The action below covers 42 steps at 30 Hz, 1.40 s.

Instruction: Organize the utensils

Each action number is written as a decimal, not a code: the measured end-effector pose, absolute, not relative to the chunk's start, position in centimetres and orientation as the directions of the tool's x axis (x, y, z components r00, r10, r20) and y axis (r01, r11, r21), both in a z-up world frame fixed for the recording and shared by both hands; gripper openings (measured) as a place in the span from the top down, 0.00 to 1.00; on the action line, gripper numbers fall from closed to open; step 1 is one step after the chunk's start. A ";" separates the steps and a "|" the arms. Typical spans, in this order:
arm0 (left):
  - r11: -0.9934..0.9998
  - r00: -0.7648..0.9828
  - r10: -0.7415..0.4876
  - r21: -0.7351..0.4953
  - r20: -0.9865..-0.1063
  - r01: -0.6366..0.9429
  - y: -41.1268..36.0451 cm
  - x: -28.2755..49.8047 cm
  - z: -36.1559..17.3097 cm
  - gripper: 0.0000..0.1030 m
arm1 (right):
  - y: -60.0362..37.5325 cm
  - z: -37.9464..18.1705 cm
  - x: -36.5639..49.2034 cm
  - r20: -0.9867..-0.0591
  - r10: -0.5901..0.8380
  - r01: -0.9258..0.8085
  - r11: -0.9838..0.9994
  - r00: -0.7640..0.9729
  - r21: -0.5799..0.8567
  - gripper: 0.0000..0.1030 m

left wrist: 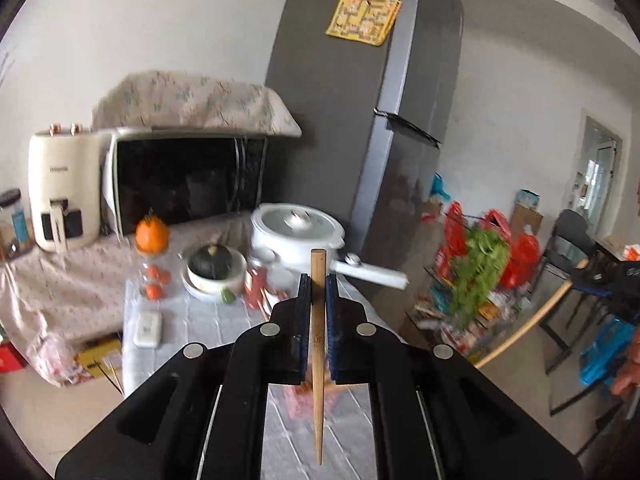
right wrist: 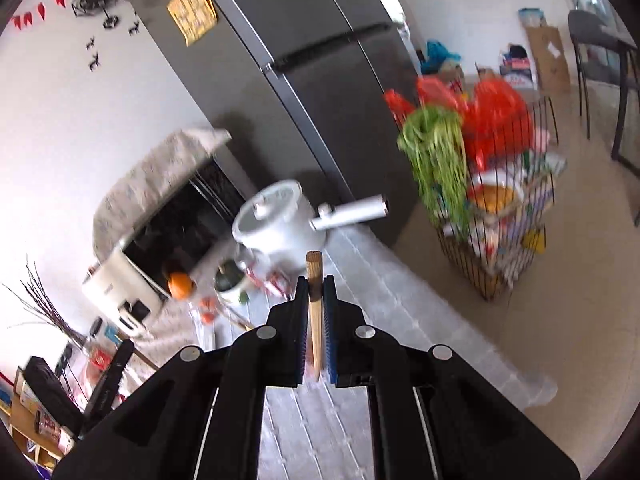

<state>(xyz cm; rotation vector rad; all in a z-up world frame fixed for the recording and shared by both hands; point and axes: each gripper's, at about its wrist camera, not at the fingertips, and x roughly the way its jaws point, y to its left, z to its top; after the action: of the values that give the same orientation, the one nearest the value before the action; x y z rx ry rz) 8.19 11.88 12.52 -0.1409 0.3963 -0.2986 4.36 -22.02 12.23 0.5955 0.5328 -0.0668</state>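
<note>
Refrigerator [left wrist: 344, 92] stands behind the table's [left wrist: 192, 320] far edge, where a white pot [left wrist: 296, 232] sits. Left gripper [left wrist: 318, 288] is clamped on a bamboo chopstick [left wrist: 318, 360], held upright above the table; right gripper [right wrist: 316, 290] likewise pinches a wooden chopstick [right wrist: 315, 320].

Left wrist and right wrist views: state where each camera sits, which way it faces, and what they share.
Left wrist view: sits behind the left gripper, looking level across the white-clothed table toward the black-fronted microwave; its black fingers clamp a tapered bamboo chopstick.
Right wrist view: sits behind the right gripper, tilted, facing the tall grey fridge; its jaws hold a second wooden chopstick.
Shared: white lidded pot with a long handle, fridge, microwave, wire basket of greens.
</note>
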 end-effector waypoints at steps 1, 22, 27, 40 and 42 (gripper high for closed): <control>0.952 0.889 -0.295 -0.185 -0.350 0.243 11.5 9.0 12.7 0.94 | -22.2 13.1 4.8 -0.483 0.083 0.206 0.833 0.871 0.514 0.93; 0.975 0.911 -0.219 -0.120 -0.350 0.188 6.7 16.7 8.0 0.67 | -21.0 15.0 12.8 -0.441 0.134 0.136 0.837 0.887 0.529 0.92; 0.965 0.937 -0.216 -0.207 -0.275 0.162 9.8 14.1 10.2 0.60 | -19.3 15.0 14.2 -0.449 0.152 0.120 0.845 0.880 0.521 0.92; 0.938 0.924 -0.184 -0.341 -0.335 0.063 16.1 12.5 8.2 0.50 | -12.8 10.0 20.0 -0.571 0.145 0.158 0.881 0.808 0.446 0.92; 0.939 0.921 -0.178 -0.340 -0.347 0.053 16.5 12.8 8.0 0.50 | -11.8 8.3 21.2 -0.589 0.143 0.166 0.883 0.796 0.438 0.92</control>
<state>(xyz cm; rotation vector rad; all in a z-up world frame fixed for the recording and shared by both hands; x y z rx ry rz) 12.85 16.54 7.99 -0.3326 0.3839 -0.1207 21.20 -11.82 8.32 0.4968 0.6579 -0.0132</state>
